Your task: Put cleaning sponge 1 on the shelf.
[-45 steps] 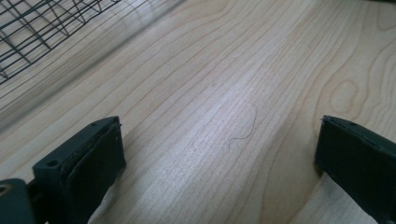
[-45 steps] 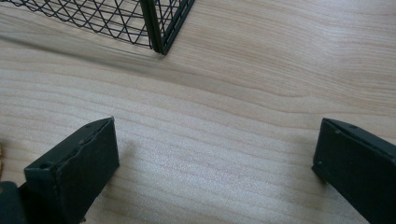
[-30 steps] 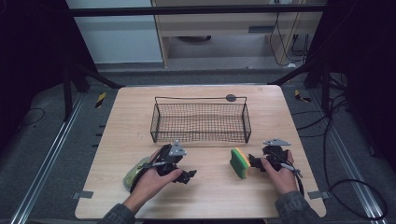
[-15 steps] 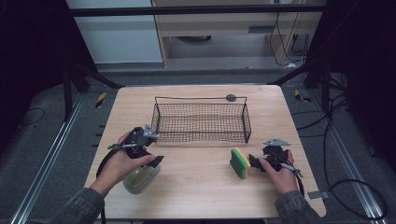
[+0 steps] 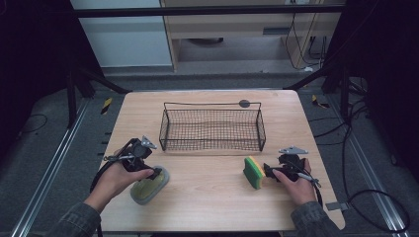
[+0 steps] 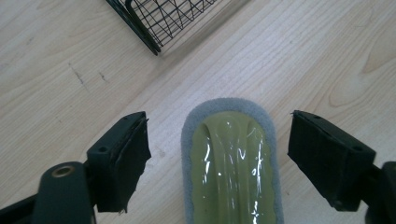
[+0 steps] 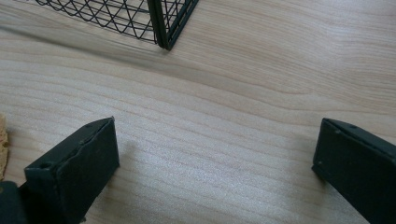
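A green scrubber with a grey foam rim (image 5: pixel 146 188) lies flat on the wooden table (image 5: pixel 207 197) at the front left. My left gripper (image 5: pixel 156 173) hovers over its near end. In the left gripper view the scrubber (image 6: pixel 231 172) sits between the jaws of the left gripper (image 6: pixel 219 123); they have just been closing, with a gap left on each side. A yellow and green sponge (image 5: pixel 253 173) stands on edge at the front right. Just right of it my right gripper (image 5: pixel 269 173) points at it. The right gripper (image 7: pixel 217 127) is open over bare wood.
A black wire basket (image 5: pixel 211 104) stands in the middle of the table, behind both grippers; its corner is in the left gripper view (image 6: pixel 154 28) and the right gripper view (image 7: pixel 161 23). Cables trail from both grippers off the front edge.
My left hand has moved left and slightly away from the front edge, turning its gripper onto the scrubber. The scrubber, sponge and right hand have stayed put.
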